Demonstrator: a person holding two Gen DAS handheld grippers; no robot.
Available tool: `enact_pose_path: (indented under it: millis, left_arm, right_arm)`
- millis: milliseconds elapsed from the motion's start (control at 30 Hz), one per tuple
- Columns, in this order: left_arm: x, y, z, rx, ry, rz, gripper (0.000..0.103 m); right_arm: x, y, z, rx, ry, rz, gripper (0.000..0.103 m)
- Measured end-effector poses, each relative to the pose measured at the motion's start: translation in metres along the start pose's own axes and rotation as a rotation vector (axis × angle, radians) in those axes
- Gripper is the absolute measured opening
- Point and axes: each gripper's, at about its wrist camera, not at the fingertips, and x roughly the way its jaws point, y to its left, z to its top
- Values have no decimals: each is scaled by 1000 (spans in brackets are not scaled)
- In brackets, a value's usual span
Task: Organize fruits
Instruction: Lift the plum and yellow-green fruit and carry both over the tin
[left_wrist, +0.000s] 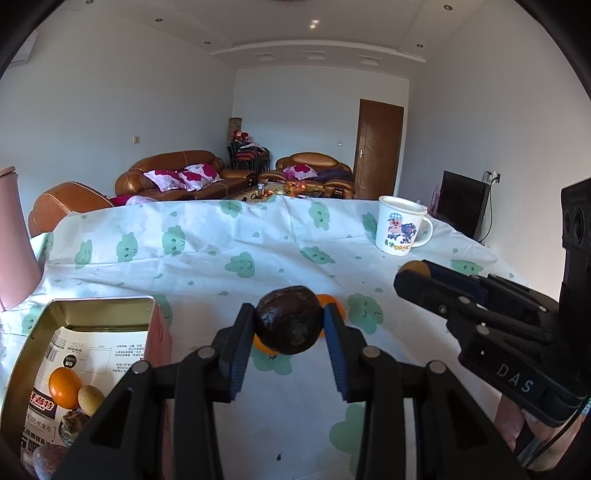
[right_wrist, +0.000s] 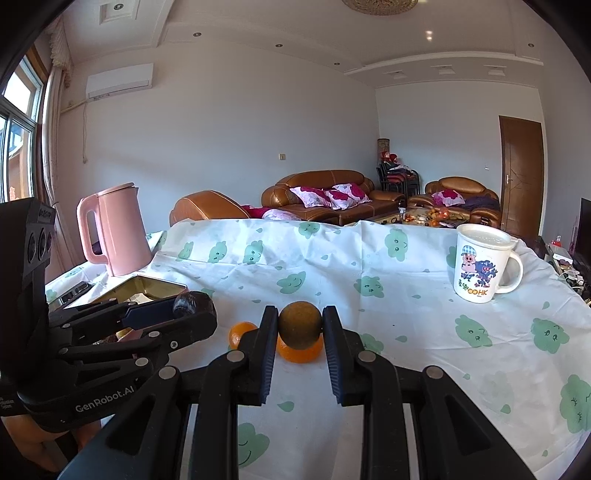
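My left hand-held gripper (left_wrist: 289, 320) is clamped on a dark brown wrinkled fruit (left_wrist: 288, 320), both pads pressed against its sides, and the fruit sits above the tabletop (left_wrist: 221, 258) with its cloud-print cloth. Just behind and below that fruit, two oranges peek out: one orange (left_wrist: 334, 301) past my right finger and another orange sliver (left_wrist: 263, 346) under the fruit. To the left of this hand-held gripper and close beside it stands the open metal tin (left_wrist: 92, 306), and inside it lie an orange fruit (left_wrist: 65, 387), a tan round fruit (left_wrist: 91, 399) touching it, and a dark fruit (left_wrist: 74, 424) nearer to me. A printed sheet lines the tin's bottom.

My right hand-held gripper (right_wrist: 300, 329) is closed around an olive-brown round fruit (right_wrist: 300, 325), held between both pads. Directly below it on the cloth rests an orange on the cloth (right_wrist: 300, 352), and a second small orange (right_wrist: 241, 334) lies just to the left of my left finger. Farther left, the other hand-held gripper shows with its dark fruit near the tin's rim.

A white lidded cartoon mug (right_wrist: 480, 264) stands ahead and well to the right. A pink kettle (right_wrist: 114, 229) stands ahead on the far left, behind the tin.
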Motion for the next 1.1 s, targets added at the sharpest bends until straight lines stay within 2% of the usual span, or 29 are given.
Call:
enact_pose_path:
  millis: [467,1100]
  left_arm:
    - [-21,-7,-2,41,-108,47,39]
    - [-30,-5,-5,33,-127,57,39]
  right_arm:
    - [-9,1,0,-6,-47,4,26]
    - [-15,16,-1,-39,-58,-21,26]
